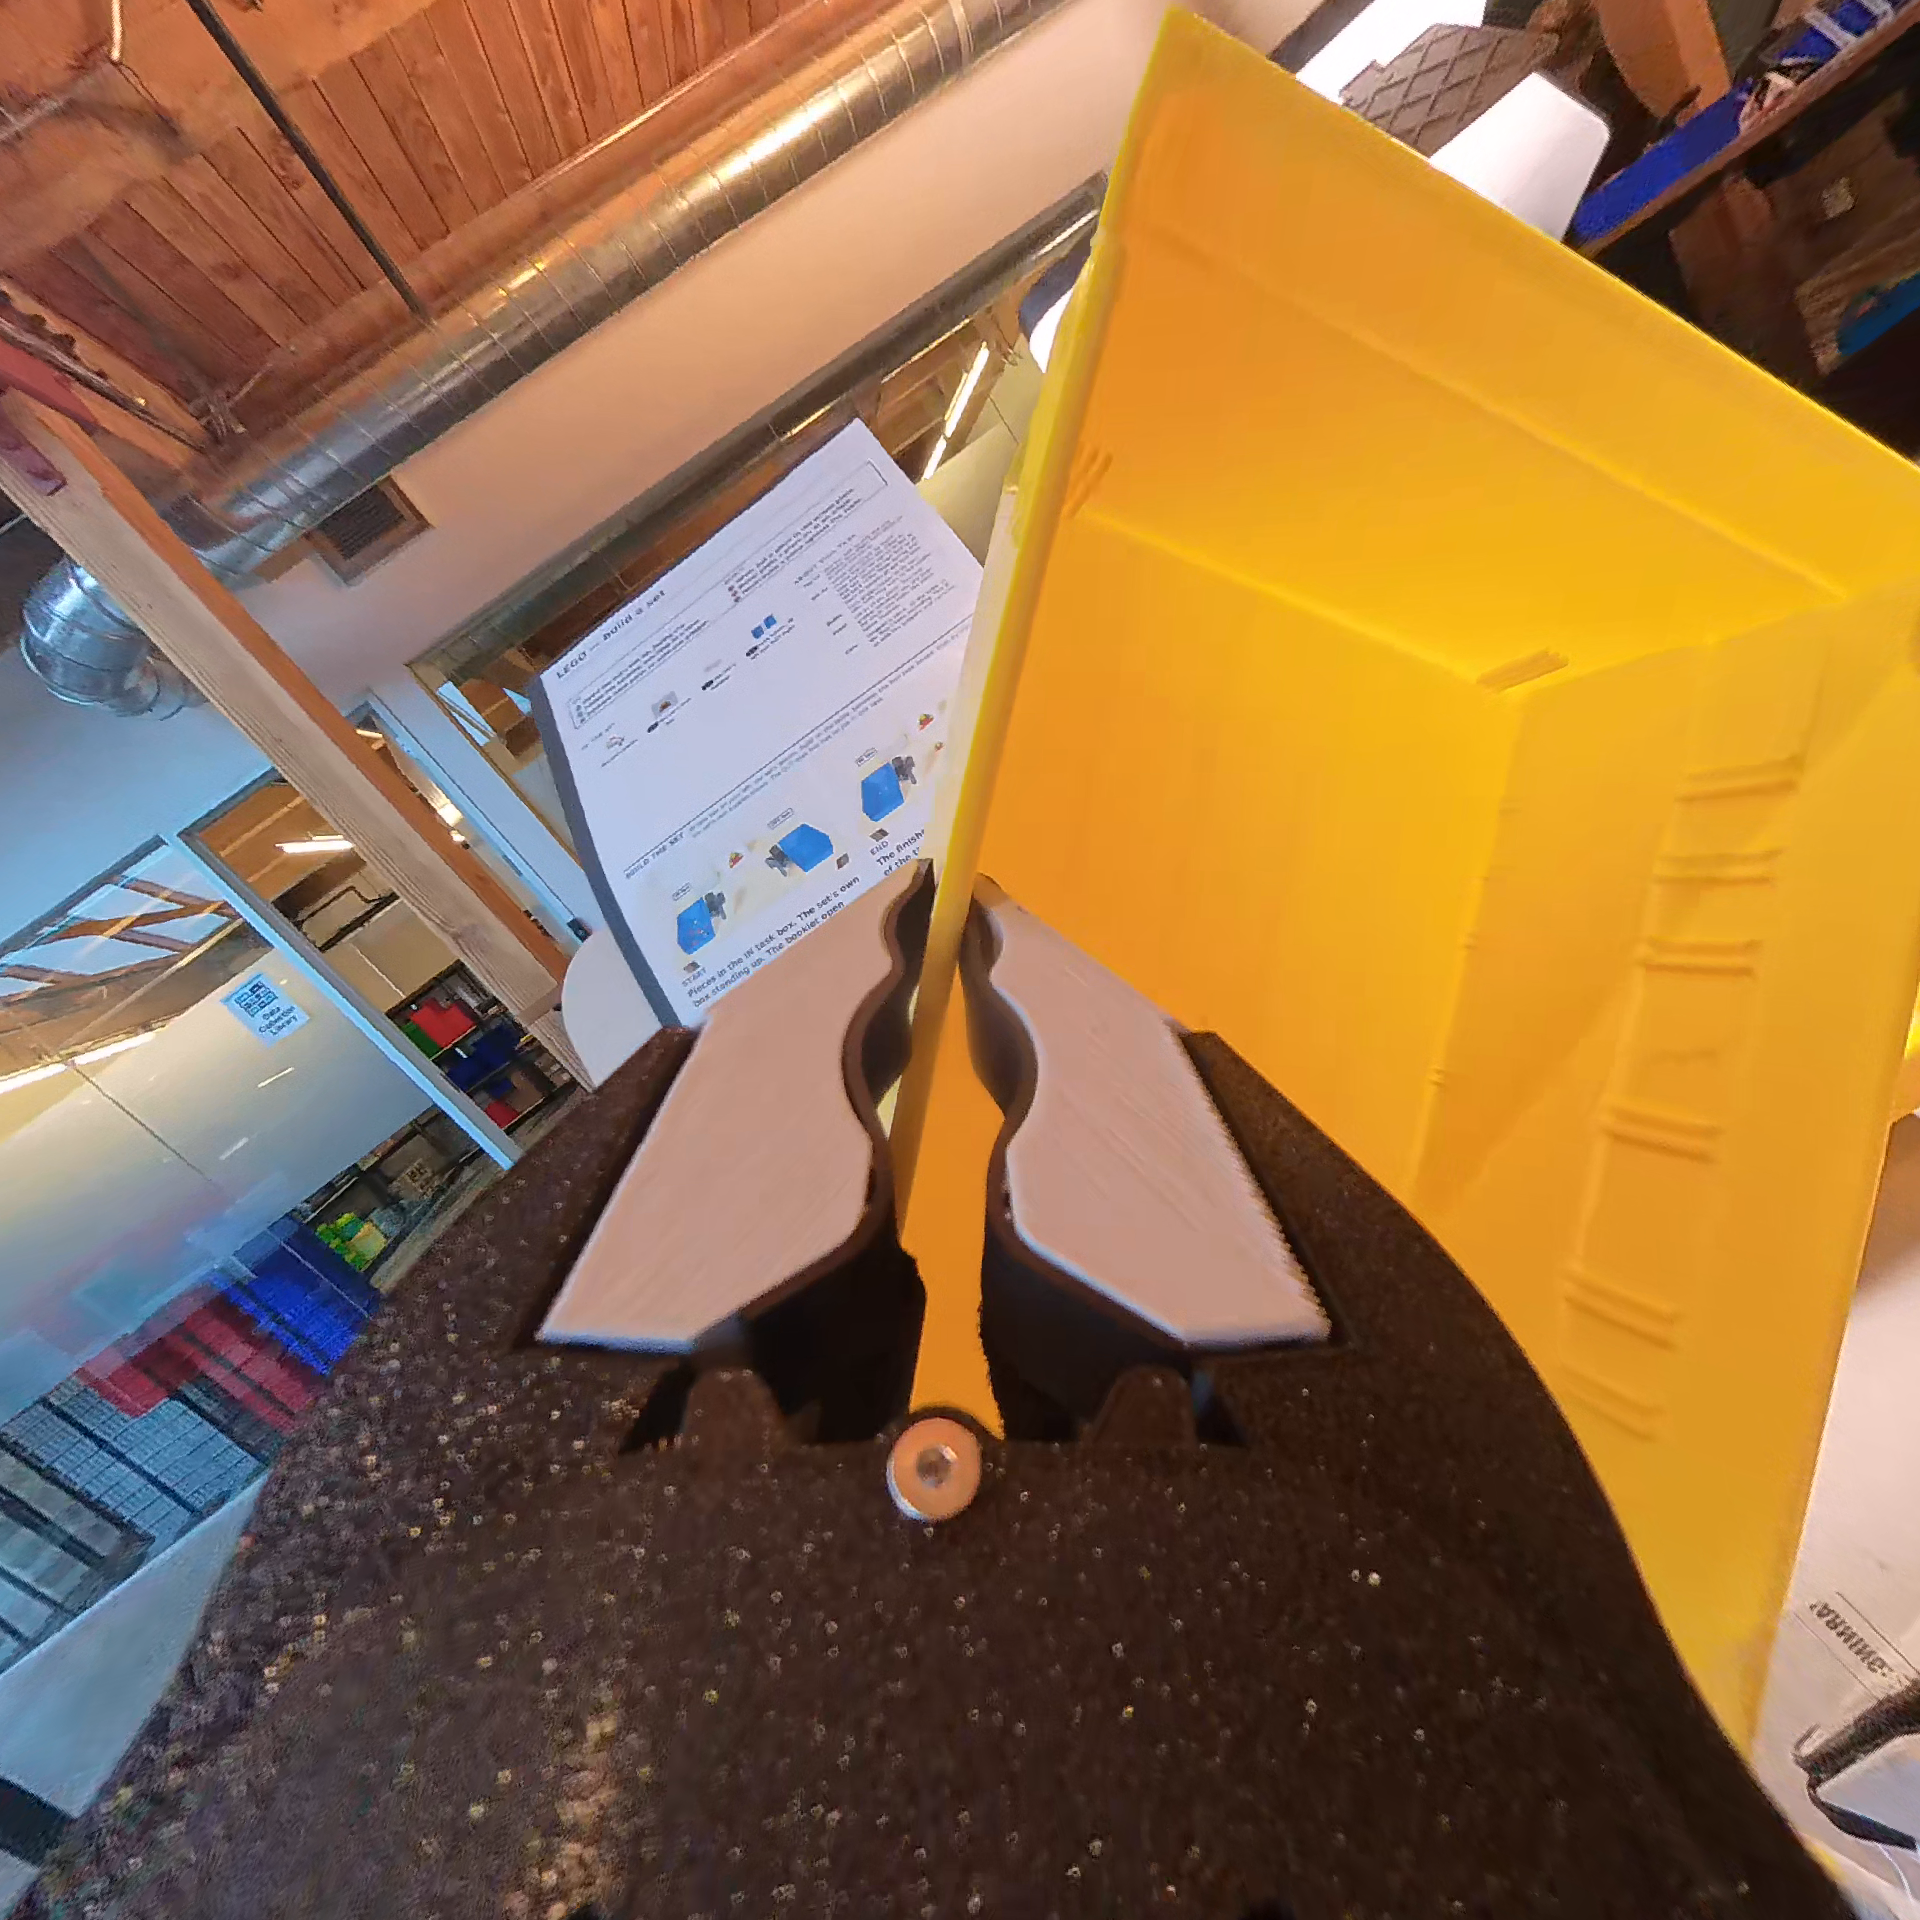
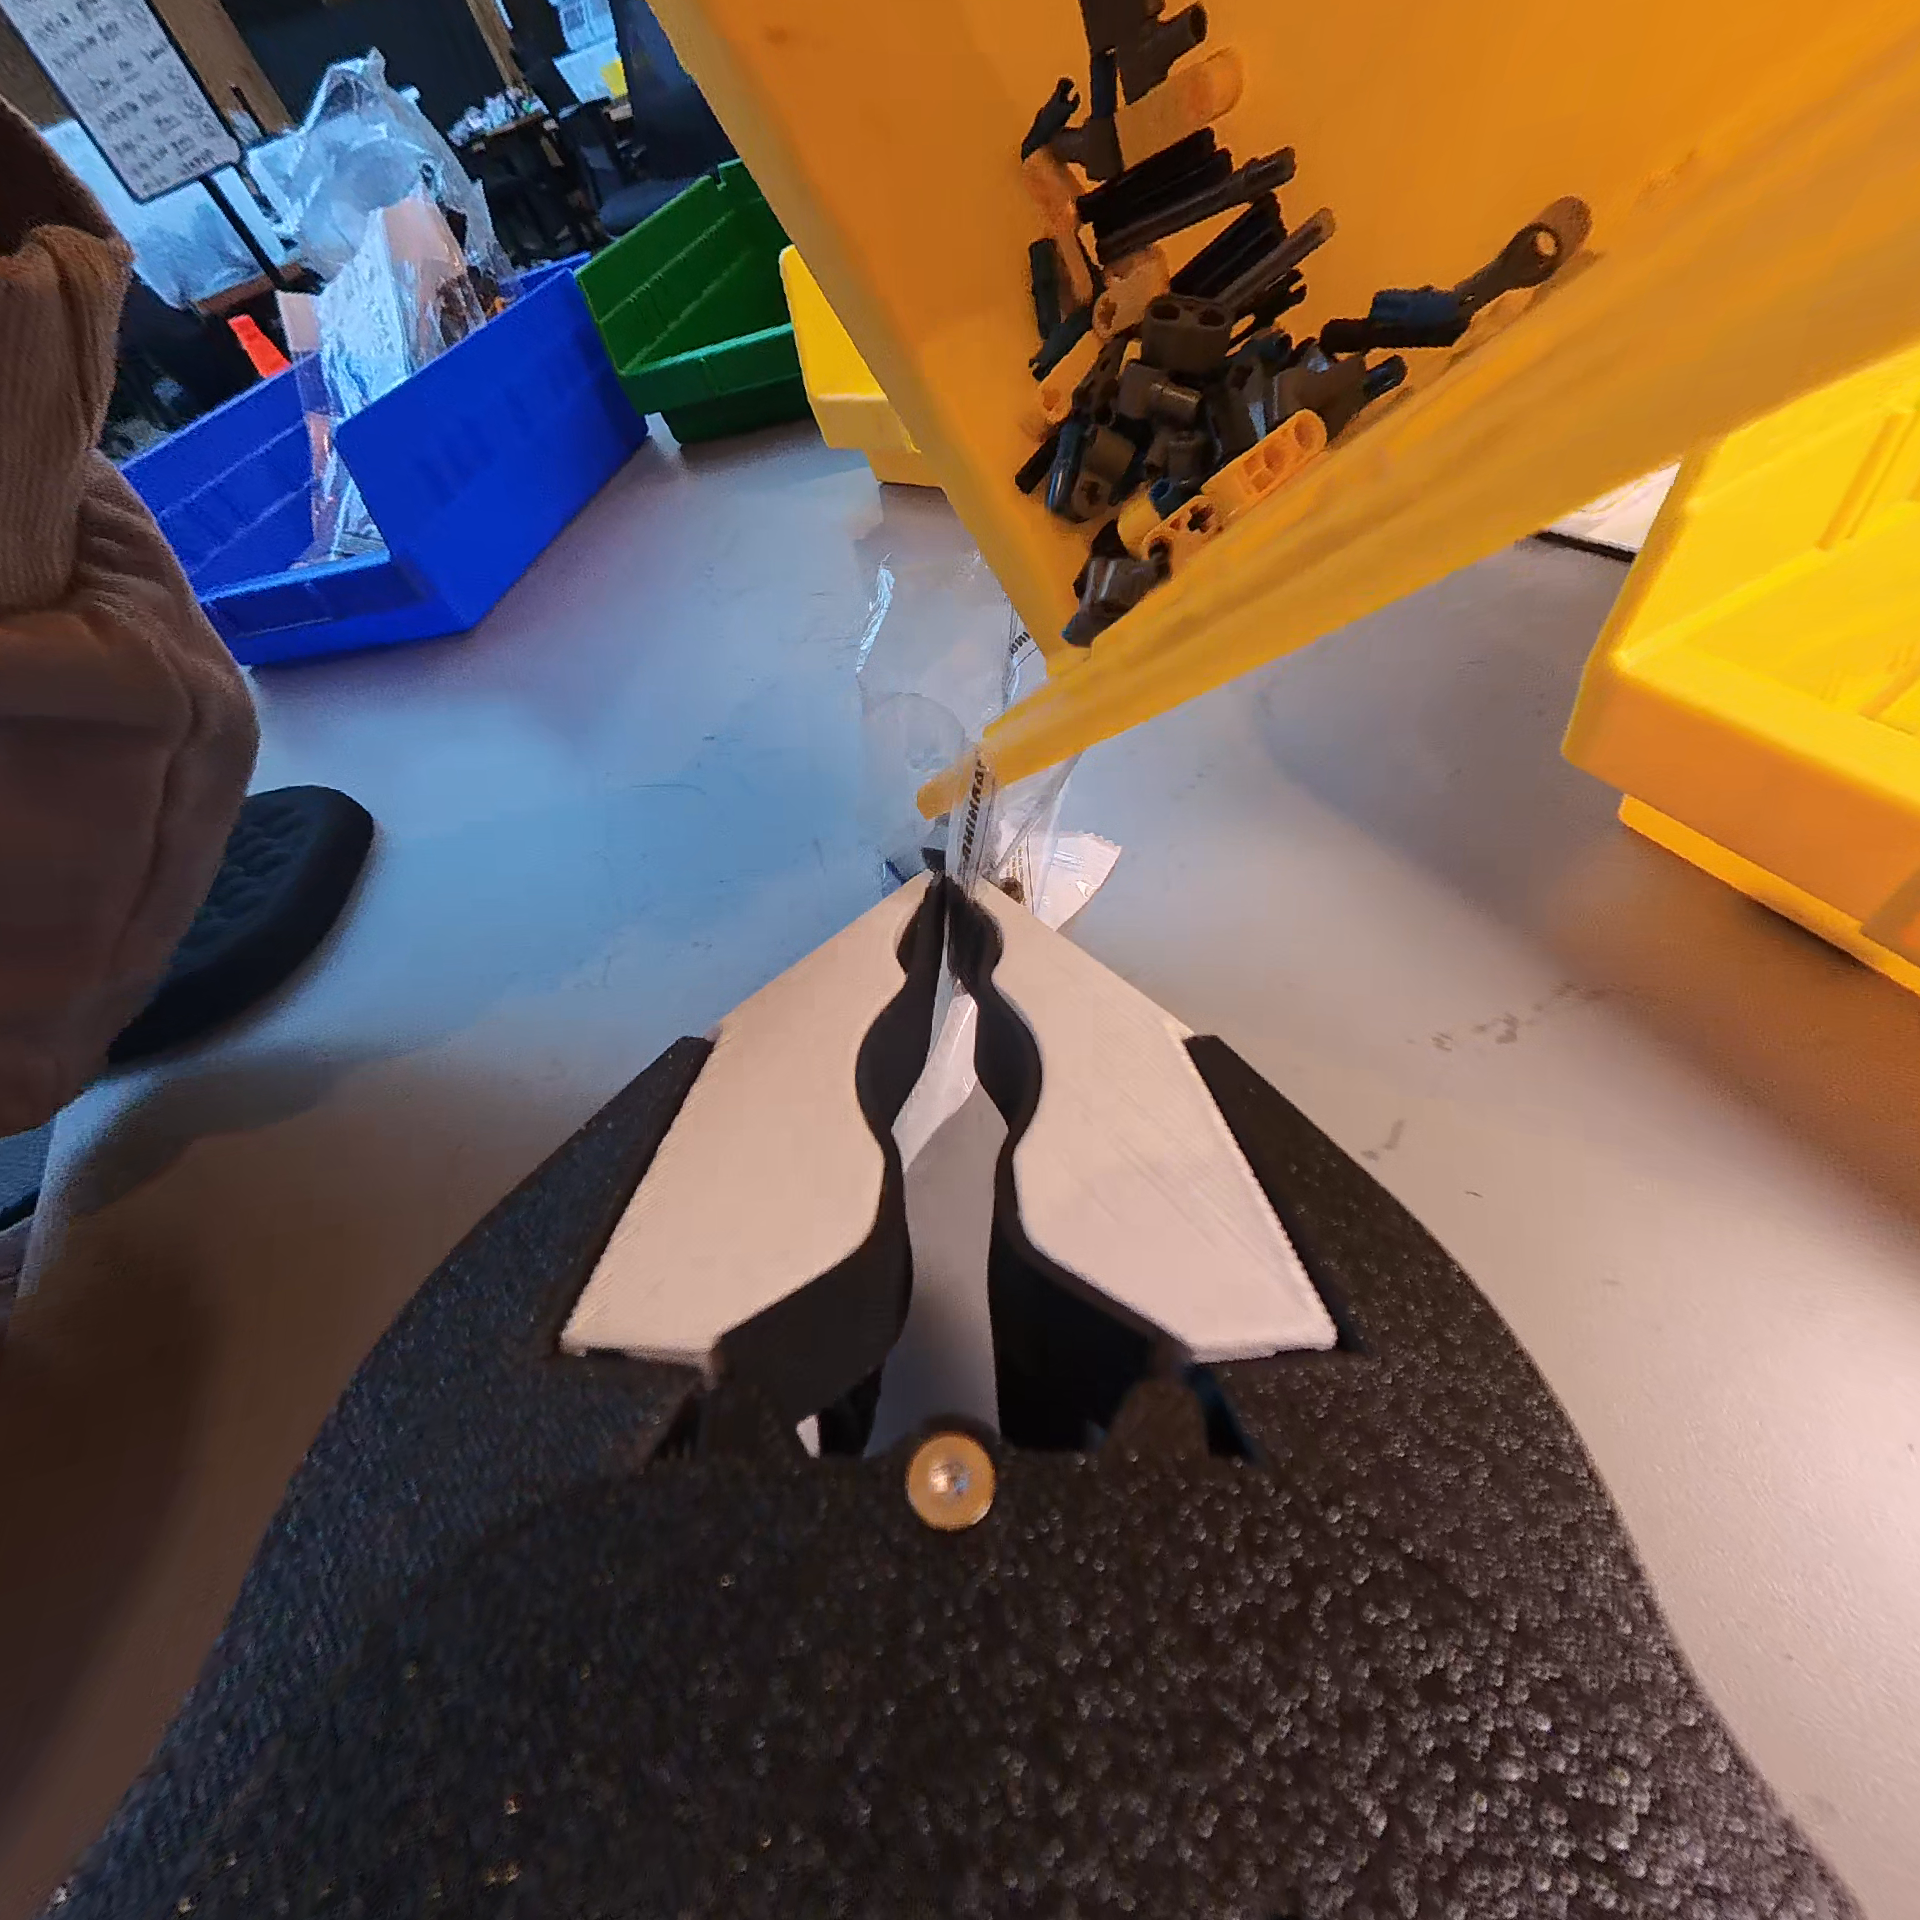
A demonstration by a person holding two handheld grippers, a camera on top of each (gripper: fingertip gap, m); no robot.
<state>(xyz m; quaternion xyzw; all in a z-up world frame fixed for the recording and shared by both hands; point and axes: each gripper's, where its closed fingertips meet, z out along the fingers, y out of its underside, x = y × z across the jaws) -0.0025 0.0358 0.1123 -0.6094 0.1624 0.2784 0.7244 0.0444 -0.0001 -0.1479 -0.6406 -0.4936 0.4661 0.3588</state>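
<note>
- My left gripper (image 1: 943, 914) is clamped on the thin side wall of a yellow plastic bin (image 1: 1455, 623). The wall runs edge-on between the fingers, so the pinch carries the whole bin off the table.
- In the left wrist view the bin fills everything from twelve to four o'clock, its hollow turned toward the camera. I judge it is tipped steeply, which suits pouring.
- Behind it at eleven o'clock stands a printed instruction sheet (image 1: 769, 727), propped upright where it can be read.
- My right gripper (image 2: 948, 899) is closed on the edge of a clear plastic bag (image 2: 1039, 873). The film passes between the tips and bunches just beyond them at twelve o'clock.
- The bag sits directly under the bin's low lip, and I take it that the grip holds its mouth there to catch what slides out.
- In the right wrist view the same bin (image 2: 914, 260) hangs tilted at one o'clock, with a heap of small black, grey and tan building-toy pins and connectors (image 2: 1174, 384) gathered against its lower wall, near the lip.
- On the grey table (image 2: 623, 779), a blue bin (image 2: 468, 468) holding bagged items lies at ten o'clock, with a green bin (image 2: 707, 312) at eleven.
- Another yellow bin (image 2: 1766, 748) rests at three o'clock.
- A person's brown sleeve (image 2: 94, 623) fills the nine o'clock edge.
</note>
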